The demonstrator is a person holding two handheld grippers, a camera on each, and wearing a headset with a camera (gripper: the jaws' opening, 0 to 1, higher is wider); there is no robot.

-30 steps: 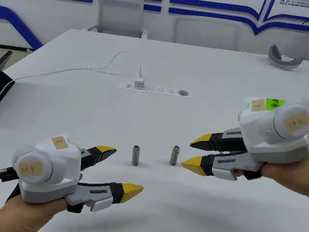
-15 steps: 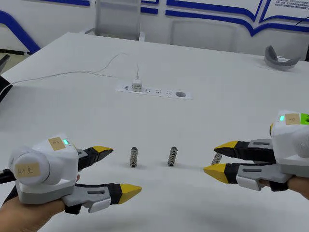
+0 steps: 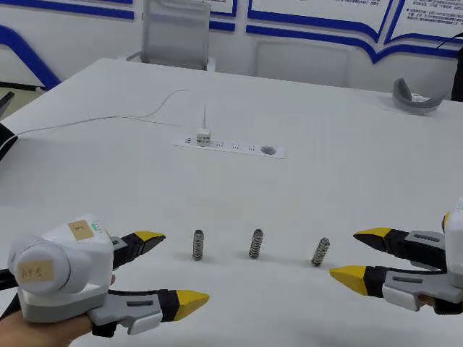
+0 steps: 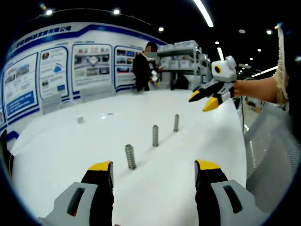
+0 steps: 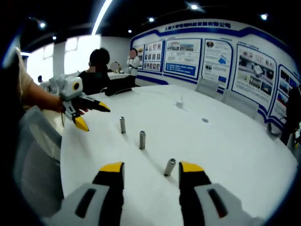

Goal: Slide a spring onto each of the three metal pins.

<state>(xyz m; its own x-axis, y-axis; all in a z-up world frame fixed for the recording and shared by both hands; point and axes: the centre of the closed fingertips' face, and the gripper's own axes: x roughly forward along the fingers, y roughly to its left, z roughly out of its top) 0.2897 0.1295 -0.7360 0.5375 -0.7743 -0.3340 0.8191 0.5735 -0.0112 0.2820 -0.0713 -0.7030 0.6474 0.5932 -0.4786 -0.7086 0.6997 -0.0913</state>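
Steel coils stand in a row on the white surface [image 3: 289, 195]: the left spring [image 3: 198, 245], the middle spring [image 3: 255, 243] and the right spring [image 3: 320, 251], well apart from one another, the right one leaning a little. We cannot see the pins; we take them to be hidden inside the coils. Our left gripper [image 3: 172, 267] hovers near the left spring, its fingers [image 3: 184, 298] spread wide and carrying nothing. Our right gripper [image 3: 359, 253] sits just beside the right spring, its fingers likewise parted and empty.

We judge the threading done, with all three springs seated, so the step in hand is drawing the grippers clear. If anything is left, it is a check on the leaning right spring. For that we would bring the right fingers around it gently, close lightly and press it down straight, taking care not to lift it off its pin or nudge the middle spring.
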